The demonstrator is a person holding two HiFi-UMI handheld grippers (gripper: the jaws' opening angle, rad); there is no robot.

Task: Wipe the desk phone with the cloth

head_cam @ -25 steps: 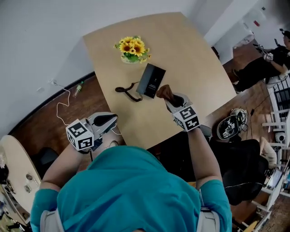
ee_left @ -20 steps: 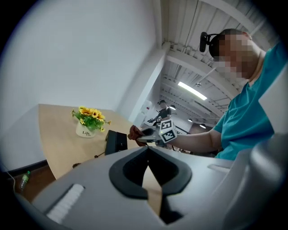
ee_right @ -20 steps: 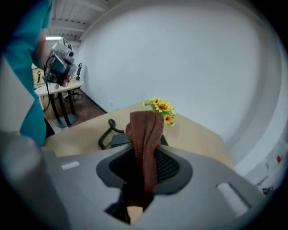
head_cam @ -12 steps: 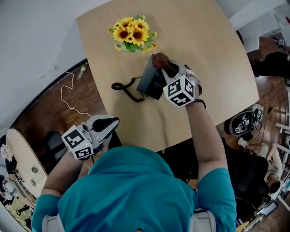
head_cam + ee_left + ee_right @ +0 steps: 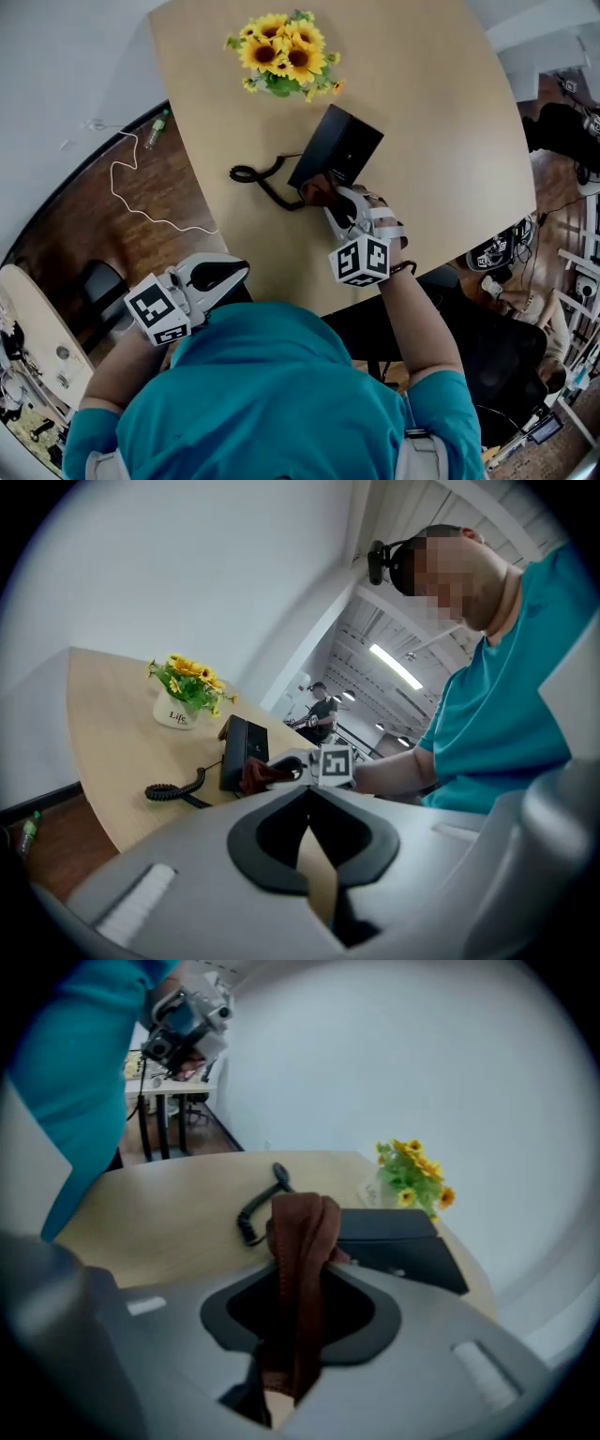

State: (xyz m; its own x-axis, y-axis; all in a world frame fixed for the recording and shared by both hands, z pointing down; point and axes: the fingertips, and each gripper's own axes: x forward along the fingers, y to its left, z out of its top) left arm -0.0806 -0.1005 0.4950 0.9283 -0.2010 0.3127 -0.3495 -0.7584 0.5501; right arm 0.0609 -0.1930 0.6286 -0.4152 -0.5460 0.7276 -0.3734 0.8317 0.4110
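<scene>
Now: right gripper (image 5: 328, 202) clamped on brown cloth (image 5: 317, 190); cloth bunch at near corner of black desk phone (image 5: 341, 147), seemingly touching it. Phone sits mid-table (image 5: 450, 141), coiled cord (image 5: 251, 175) trailing off its left side, sunflower pot (image 5: 284, 58) beyond. Left gripper (image 5: 230, 272) jaws together, nothing between; held by table's near edge, well apart from phone.
</scene>
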